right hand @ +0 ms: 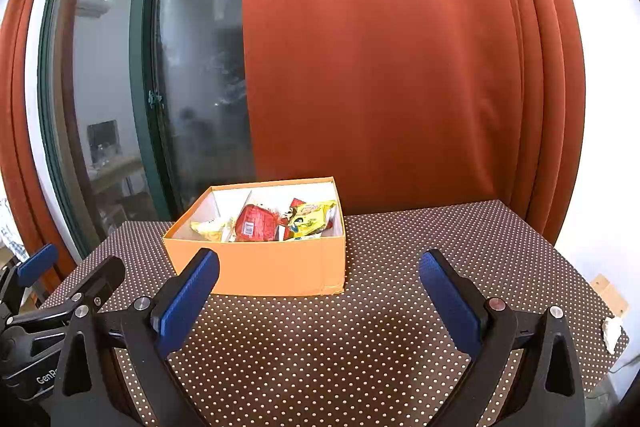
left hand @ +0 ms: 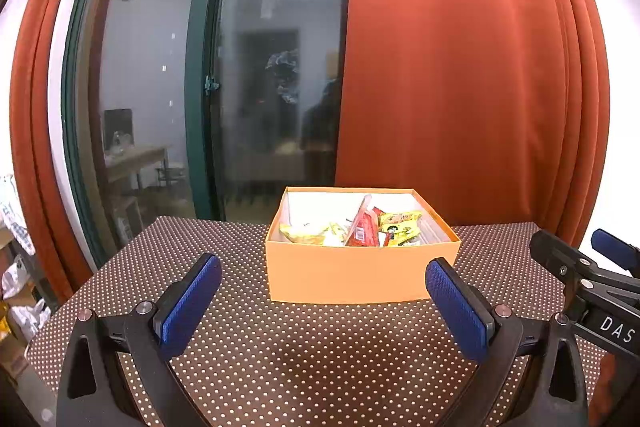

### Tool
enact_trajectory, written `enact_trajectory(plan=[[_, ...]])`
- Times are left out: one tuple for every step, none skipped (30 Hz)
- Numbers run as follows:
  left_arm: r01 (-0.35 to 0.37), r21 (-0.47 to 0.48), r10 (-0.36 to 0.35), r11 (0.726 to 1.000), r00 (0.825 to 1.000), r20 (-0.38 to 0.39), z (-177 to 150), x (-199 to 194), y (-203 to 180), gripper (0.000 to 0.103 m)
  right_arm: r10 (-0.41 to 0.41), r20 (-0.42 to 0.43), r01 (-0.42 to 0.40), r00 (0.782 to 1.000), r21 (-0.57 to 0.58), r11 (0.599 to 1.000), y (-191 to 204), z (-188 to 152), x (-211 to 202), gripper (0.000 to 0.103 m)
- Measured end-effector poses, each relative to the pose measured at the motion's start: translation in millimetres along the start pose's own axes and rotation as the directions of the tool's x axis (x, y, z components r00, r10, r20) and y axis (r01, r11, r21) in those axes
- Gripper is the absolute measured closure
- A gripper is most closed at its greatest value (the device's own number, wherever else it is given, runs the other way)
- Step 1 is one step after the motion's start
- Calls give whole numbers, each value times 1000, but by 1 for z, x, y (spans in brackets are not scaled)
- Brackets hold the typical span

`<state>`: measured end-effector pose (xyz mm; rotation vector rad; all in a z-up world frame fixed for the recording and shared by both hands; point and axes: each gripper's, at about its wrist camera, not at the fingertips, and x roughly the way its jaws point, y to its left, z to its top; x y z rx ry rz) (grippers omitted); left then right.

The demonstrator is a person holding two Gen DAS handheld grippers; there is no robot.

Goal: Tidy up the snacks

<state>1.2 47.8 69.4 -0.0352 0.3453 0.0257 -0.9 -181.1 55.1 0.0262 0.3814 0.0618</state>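
Hovering empty with jaws spread wide above the dotted table (left hand: 280,347), the left gripper (left hand: 324,303) and right gripper (right hand: 318,301) face the orange box (left hand: 352,275) already holding the snacks (right hand: 276,221), suggesting nothing remains but withdrawing.

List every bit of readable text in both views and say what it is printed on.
"DAS": white letters on the black body of the right gripper, cut off at the left wrist view's edge.
"GenR": white letters on the left gripper, cut off behind a finger in the right wrist view.
Print and barcode on the red packet and yellow packets in the orange box: too small to read.
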Motion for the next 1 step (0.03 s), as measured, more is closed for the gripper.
enact_trajectory(plan=[[1,3,-1,1000,1000,-1,0,1,0,0,-1,0,1,1000,0,1000,0,0,0,2]])
